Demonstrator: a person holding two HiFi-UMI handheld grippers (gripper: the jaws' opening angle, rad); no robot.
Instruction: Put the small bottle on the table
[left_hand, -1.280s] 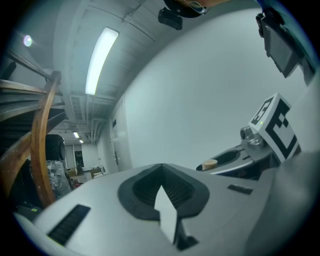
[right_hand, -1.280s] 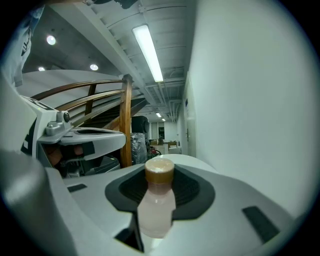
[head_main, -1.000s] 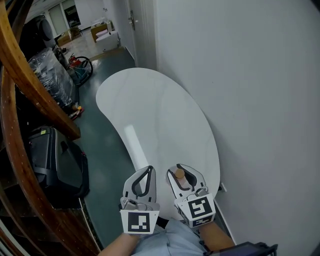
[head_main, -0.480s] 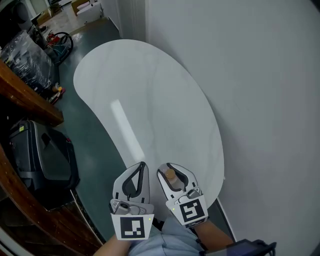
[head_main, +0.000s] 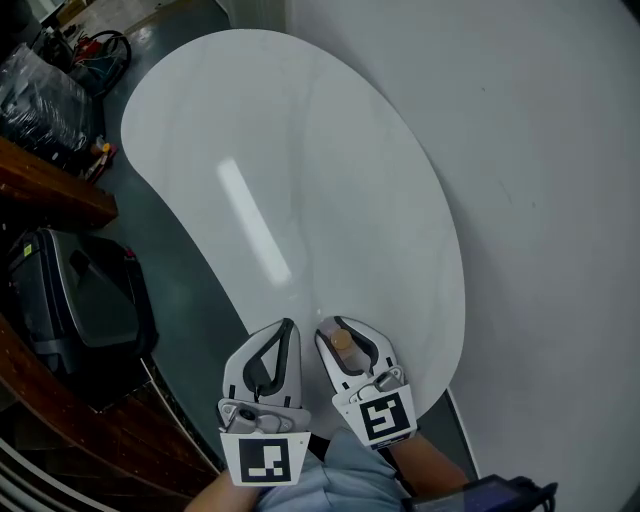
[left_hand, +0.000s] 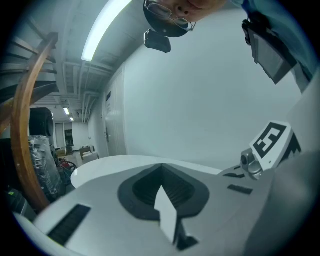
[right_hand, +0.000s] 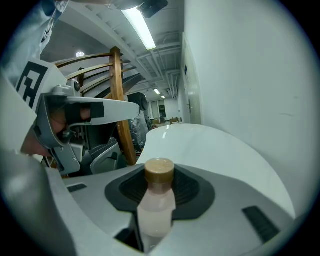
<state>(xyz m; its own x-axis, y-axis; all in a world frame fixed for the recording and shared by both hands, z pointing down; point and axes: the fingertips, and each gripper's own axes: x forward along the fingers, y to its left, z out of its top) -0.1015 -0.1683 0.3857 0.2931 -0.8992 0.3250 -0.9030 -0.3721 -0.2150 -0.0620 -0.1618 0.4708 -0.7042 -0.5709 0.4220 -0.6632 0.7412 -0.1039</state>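
— While the small pale-pink plastic bottle with the brown cap (right_hand: 156, 205) is clamped between the jaws of the right gripper (head_main: 350, 345), where is the table to be found?
— The white kidney-shaped table (head_main: 300, 150) is spread ahead of and below that gripper; only its near end is overhung.
— How is the bottle's long axis laid?
— It is seen running along the jaws, cap toward their tips and base back toward the gripper's body. It is therefore judged that the base must be brought downward before the bottle can be stood.
— And the left gripper (head_main: 286, 335)?
— It is held just beside the right one, jaws closed on nothing. The bottle is carried by the right alone, so no help is expected from the left.
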